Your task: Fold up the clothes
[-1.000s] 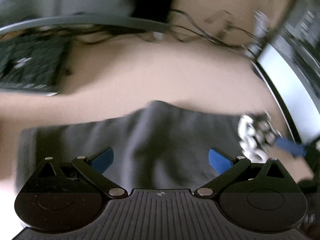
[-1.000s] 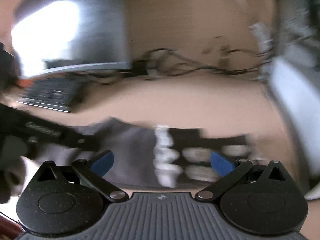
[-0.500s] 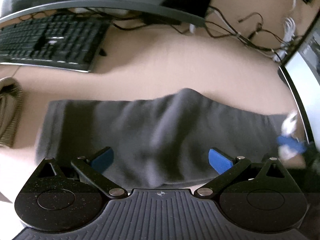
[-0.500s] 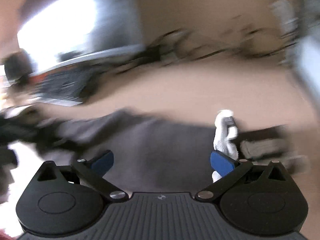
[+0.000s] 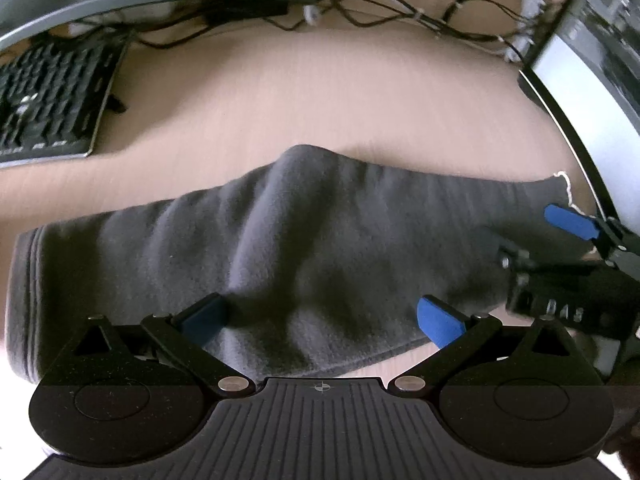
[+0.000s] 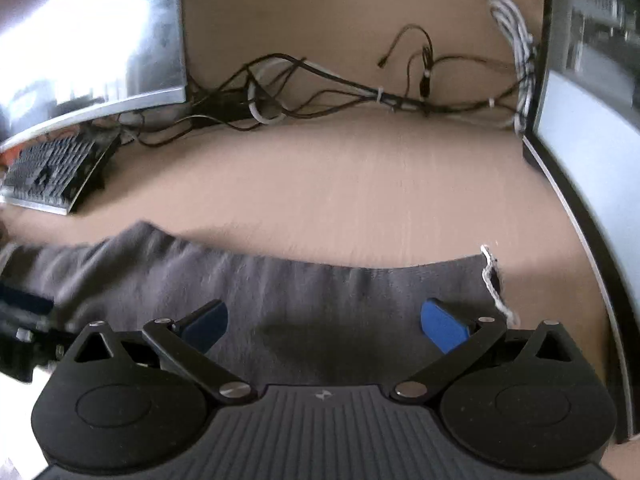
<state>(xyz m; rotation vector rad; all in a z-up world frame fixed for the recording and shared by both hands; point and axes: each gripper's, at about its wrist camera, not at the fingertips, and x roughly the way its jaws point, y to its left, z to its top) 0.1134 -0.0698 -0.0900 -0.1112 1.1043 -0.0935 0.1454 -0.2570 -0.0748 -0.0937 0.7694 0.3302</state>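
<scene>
The dark grey fleece garment point(image 5: 304, 248) is lying as a long folded band on the tan bench point(image 5: 320, 100) directly beneath both grippers, left gripper point(image 5: 320, 316) and right gripper point(image 6: 324, 322) hovering apart and empty, further folds appearing outstanding.

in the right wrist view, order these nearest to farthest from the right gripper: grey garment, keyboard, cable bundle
1. grey garment: directly under the right gripper, between its open fingers.
2. keyboard: far left, on the desk.
3. cable bundle: along the desk's back edge, at the wall.
</scene>
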